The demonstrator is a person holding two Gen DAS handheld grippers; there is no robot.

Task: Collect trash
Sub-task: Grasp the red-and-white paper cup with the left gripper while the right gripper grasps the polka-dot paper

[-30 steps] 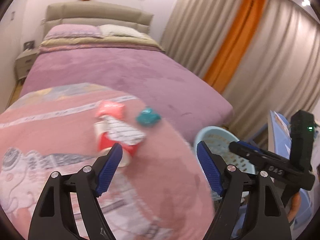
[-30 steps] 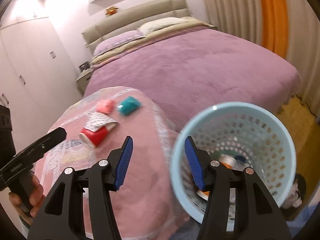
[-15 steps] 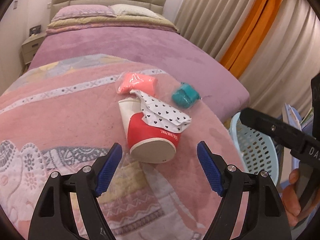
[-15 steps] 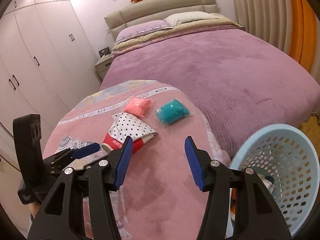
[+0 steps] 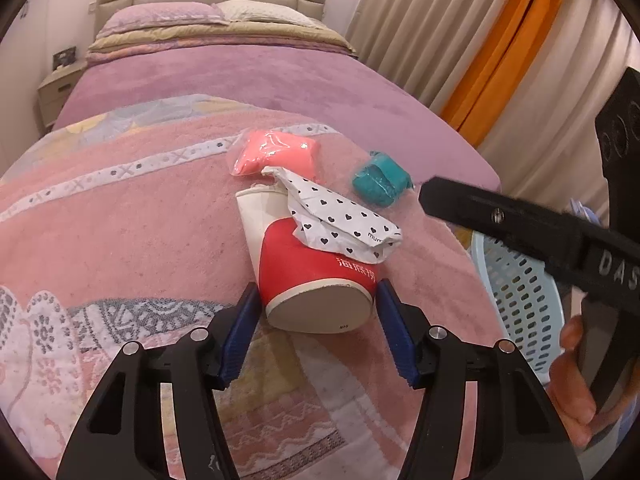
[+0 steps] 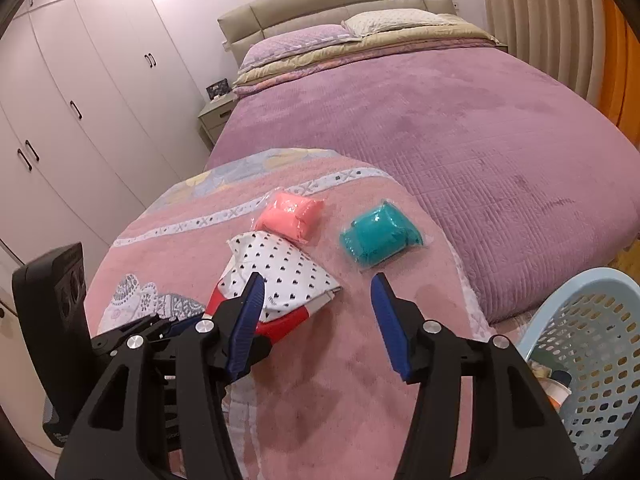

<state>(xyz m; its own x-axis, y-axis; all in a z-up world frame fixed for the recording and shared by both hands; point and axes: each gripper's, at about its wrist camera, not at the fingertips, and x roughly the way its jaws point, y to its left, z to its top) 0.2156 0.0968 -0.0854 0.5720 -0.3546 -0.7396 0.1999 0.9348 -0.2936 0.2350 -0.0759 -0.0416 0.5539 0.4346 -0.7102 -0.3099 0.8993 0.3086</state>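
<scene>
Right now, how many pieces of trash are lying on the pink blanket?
4: a red paper cup on its side, a heart-print wrapper draped over it, a pink packet just behind, a teal packet to the right. More may be hidden underneath.

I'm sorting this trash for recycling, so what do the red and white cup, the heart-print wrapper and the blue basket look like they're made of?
Red and white cup: likely coated paper; matte wall, rolled seam at its base.
Heart-print wrapper: thin paper by the look; it holds sharp creases and folds.
Blue basket: moulded plastic, smooth with a slight sheen, walls pierced with rows of regular holes.
</scene>
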